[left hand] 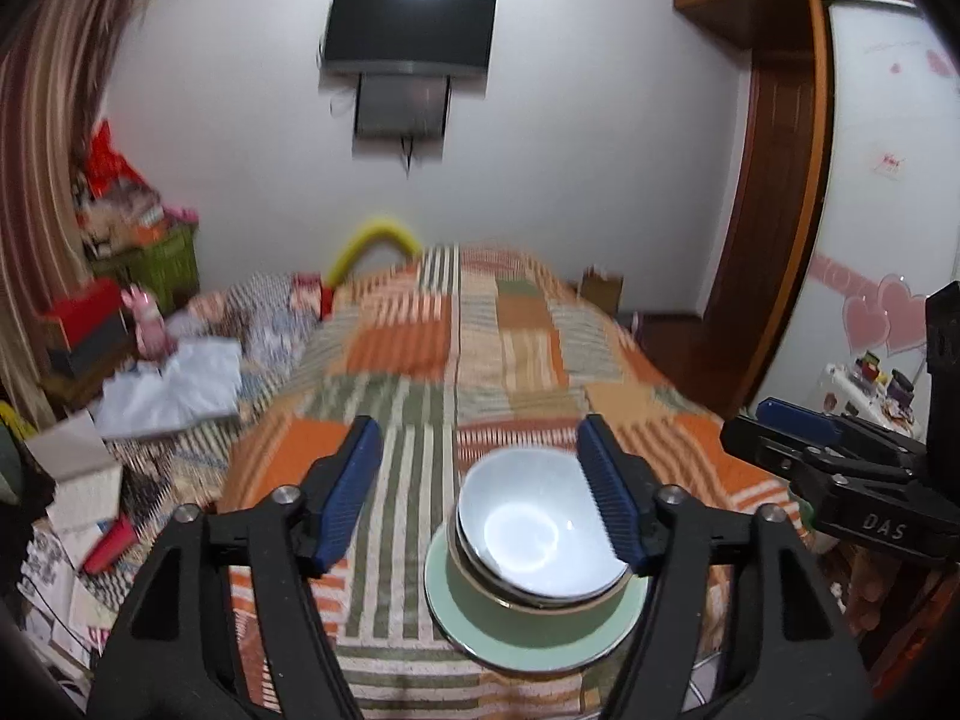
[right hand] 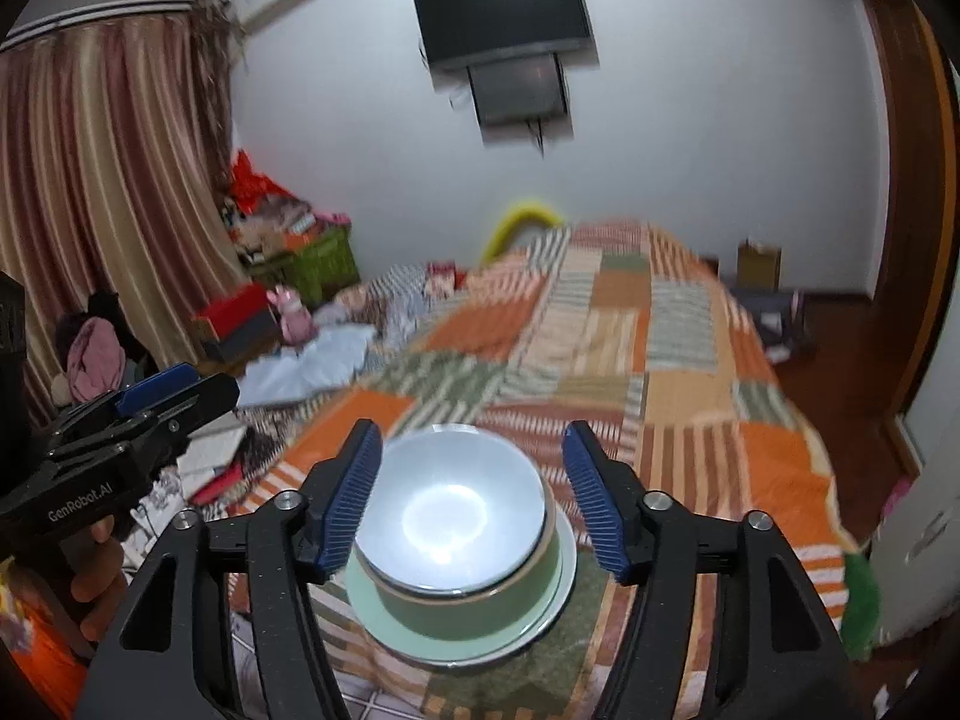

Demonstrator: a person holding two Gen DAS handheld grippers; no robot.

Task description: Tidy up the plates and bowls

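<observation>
on the bed [left hand: 510, 336], near its close end, stands a stack: a white bowl [left hand: 534, 525] nested in a green bowl [left hand: 528, 615], both on a pale green plate [left hand: 468, 618]. the left hand-held gripper [left hand: 480, 486] hangs above the stack with its jaws apart and nothing between the blue pads [left hand: 351, 489]; the white bowl shows behind its right finger, not gripped. the right hand-held gripper [right hand: 474, 495] is likewise open and empty, with the stack seen between its fingers [right hand: 354, 495] from above. each gripper shows at the edge of the other's view. a tv [left hand: 411, 30] hangs on the far wall.
</observation>
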